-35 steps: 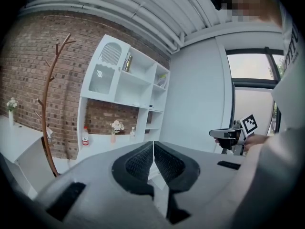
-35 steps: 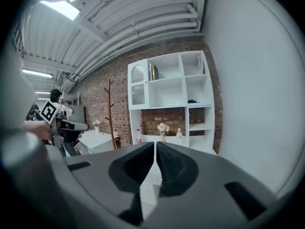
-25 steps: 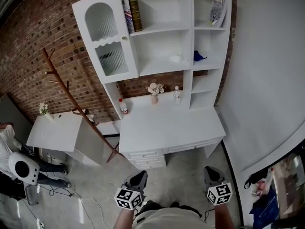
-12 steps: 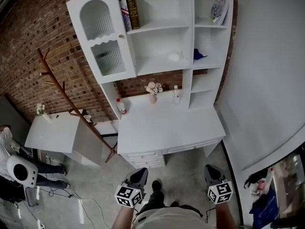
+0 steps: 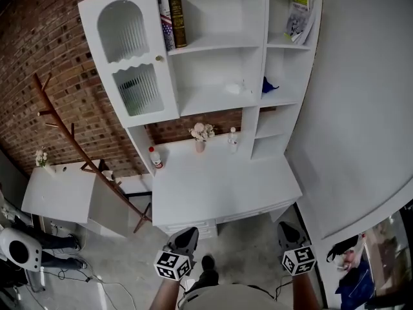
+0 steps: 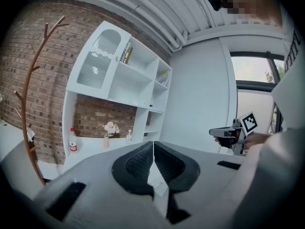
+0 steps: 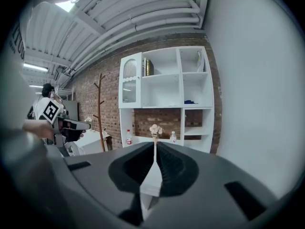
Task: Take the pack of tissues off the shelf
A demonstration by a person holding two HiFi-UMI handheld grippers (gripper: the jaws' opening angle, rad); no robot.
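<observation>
- A white desk (image 5: pixel 219 186) with a tall shelf unit (image 5: pixel 213 99) above it is seen from above, set against a rough red brick wall (image 5: pixel 51 57), with a smooth white wall (image 5: pixel 361 108) to its right
- The floor (image 5: pixel 248 234) is grey and mottled; a slanting brown wooden coat stand (image 5: pixel 71 137) and a low white side table (image 5: pixel 55 192) are found to the left of the desk
- The unit's left door (image 5: pixel 126 70) is arched and fitted with ribbed glass; upright books (image 5: pixel 171 21) are shelved beside it
- On the desk's back edge a small vase of pale flowers (image 5: pixel 201 134) is flanked by a red-capped bottle (image 5: pixel 155 158) and a little clear bottle (image 5: pixel 232 137)
- The pack of tissues (image 5: pixel 233 88), small, pale and soft-edged, lies on the middle shelf, just left of a blue object (image 5: pixel 269 84) in the next compartment
- The left gripper (image 5: pixel 186 239) and right gripper (image 5: pixel 288 234) are held low, well short of the desk, each with its ribbed black jaws pressed together on nothing
- Compared with a second ago, the desk is seen closer and shifted left, while both grippers have kept their place
</observation>
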